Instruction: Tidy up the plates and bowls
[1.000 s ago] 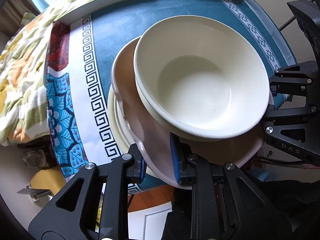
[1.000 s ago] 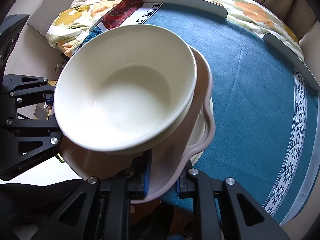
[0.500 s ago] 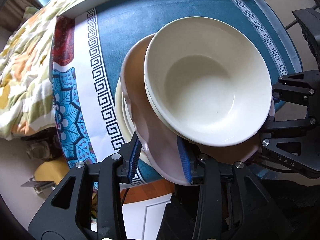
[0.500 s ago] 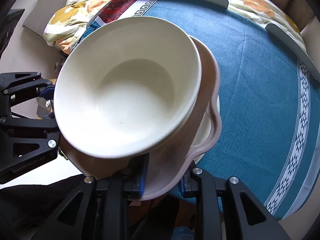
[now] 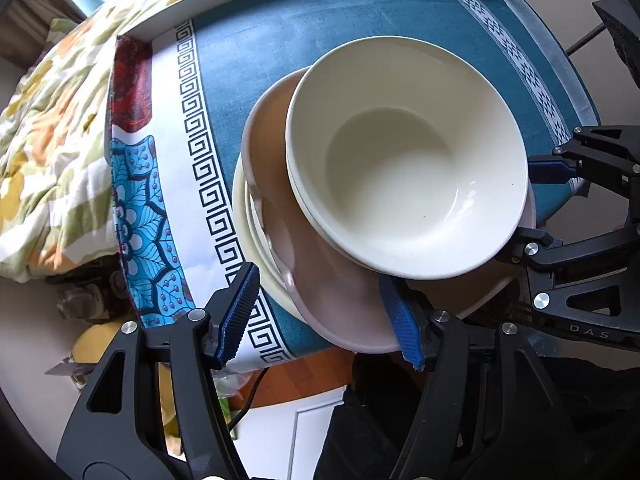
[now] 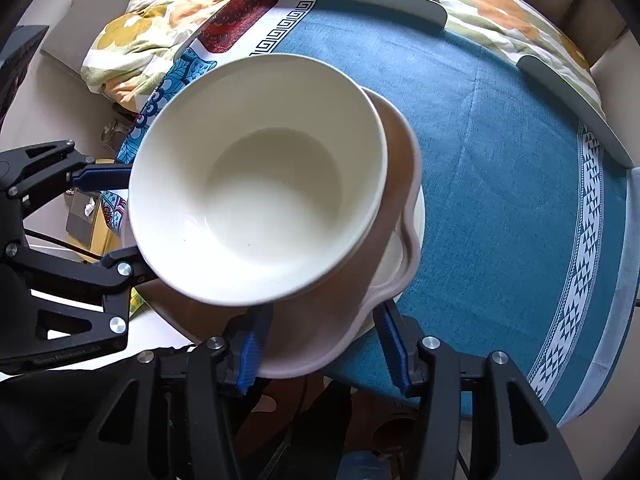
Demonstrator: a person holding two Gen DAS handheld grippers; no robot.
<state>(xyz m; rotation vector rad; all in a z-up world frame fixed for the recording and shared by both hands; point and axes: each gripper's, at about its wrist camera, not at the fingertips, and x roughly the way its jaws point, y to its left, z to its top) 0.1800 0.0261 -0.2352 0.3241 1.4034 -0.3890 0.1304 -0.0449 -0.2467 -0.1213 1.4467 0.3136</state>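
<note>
Left wrist view: the counter (image 5: 360, 36), under a blue cloth, carries the whole stack at its near edge, and the pink plate (image 5: 340, 304) overhangs that edge, so a nudge could tip it off. The cream plates (image 5: 250, 236) lie beneath. The cream bowl (image 5: 404, 156) on top sits off-centre and empty; it could slide. Left hand-held gripper (image 5: 320, 312) and right hand-held gripper (image 6: 320, 344) are opening, pads clear of the pink rim between them.

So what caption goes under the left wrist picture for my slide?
Cream bowl stacked on pink plate, left tool opening around the plate's rim.
</note>
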